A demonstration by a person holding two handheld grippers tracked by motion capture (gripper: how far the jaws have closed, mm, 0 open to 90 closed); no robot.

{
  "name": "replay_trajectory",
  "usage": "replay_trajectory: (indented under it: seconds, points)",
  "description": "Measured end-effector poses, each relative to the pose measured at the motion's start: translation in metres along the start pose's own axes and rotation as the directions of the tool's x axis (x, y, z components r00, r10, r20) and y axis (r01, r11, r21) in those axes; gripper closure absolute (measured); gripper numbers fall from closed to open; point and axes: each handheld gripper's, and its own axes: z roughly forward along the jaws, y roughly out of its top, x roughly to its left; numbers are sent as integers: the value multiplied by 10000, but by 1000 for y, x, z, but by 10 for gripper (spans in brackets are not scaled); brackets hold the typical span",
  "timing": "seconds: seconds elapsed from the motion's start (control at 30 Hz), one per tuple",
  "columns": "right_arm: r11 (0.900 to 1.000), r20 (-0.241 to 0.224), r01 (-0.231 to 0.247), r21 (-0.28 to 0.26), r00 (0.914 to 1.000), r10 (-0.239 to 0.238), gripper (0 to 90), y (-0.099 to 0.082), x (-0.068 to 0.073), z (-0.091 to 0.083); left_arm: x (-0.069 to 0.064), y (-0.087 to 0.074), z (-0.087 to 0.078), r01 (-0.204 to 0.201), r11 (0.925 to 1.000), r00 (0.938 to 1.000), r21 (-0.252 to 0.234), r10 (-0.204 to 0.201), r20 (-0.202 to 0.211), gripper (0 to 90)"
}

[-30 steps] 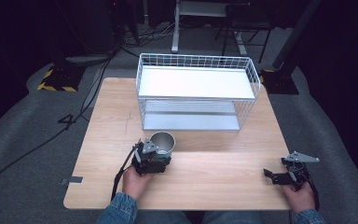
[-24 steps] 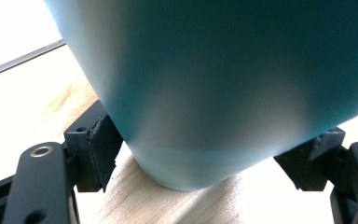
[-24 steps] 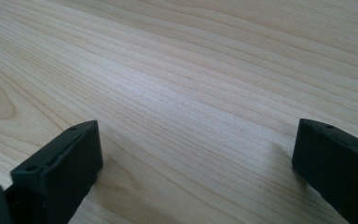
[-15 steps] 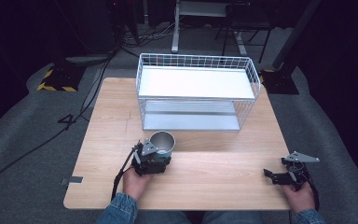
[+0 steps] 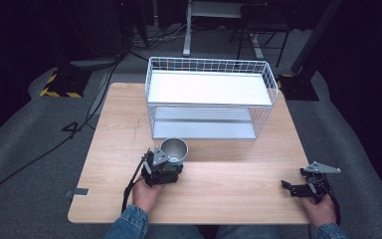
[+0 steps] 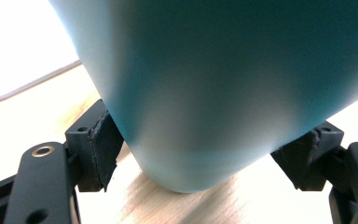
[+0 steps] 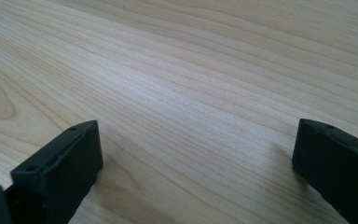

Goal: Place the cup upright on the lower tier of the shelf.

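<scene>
We see a metal cup standing upright on the wooden table, near its front left, just in front of a white wire rack. In the left gripper view the cup looks teal-tinted and blurred, its base on the wood. The left claw sits at the cup's near side, held by a hand in a denim sleeve. Its jaws flank the cup's lower wall, spread to about the cup's width; the pads look to touch it on both sides.

The right claw rests low at the table's front right corner, well apart from the cup, jaws spread wide over bare wood and holding nothing.

The rack has two shelves. Around the table lies grey floor with cables, in a dark room.
</scene>
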Motion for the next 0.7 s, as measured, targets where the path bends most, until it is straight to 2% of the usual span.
replay_trajectory:
  seconds: [0.13,0.43,0.6,0.7]
  points:
    - [10000,1,0,-1,10000,0,17,0,0,0,-1,6,-1,57,9998,10000,-185,-57,9,248]
    - [10000,1,-1,-1,10000,1,17,0,0,0,-2,21,3,125,9995,9999,-282,-122,116,249]
    - [10000,-1,-4,-6,10000,4,17,0,0,0,-6,32,8,284,9989,9991,-360,-272,326,248]
    - [10000,1,-2,-6,10000,2,17,0,0,0,-10,41,13,137,9993,9992,-343,-124,375,248]
